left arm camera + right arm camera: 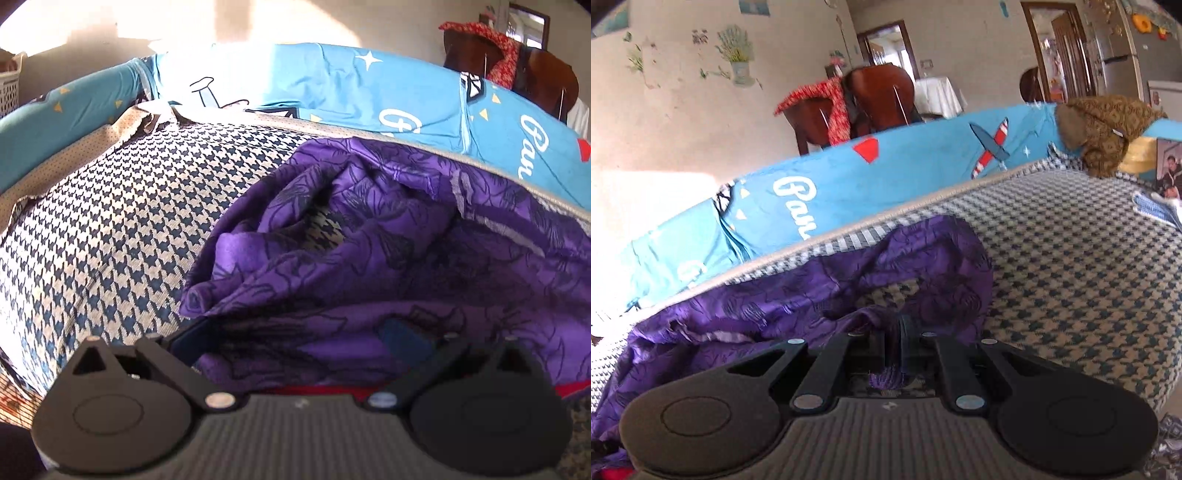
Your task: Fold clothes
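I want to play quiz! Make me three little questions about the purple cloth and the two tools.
1. True or false: the right tool is pinching the purple cloth.
2. Which pattern covers the surface under the purple cloth? A) houndstooth checks B) plain red C) green leaves
3. Fill in: in the left wrist view, the fingers of the left tool stand wide ____, with purple cloth lying between them.

Key:
1. True; its fingers are closed on a bunch of it.
2. A, the houndstooth cover.
3. apart
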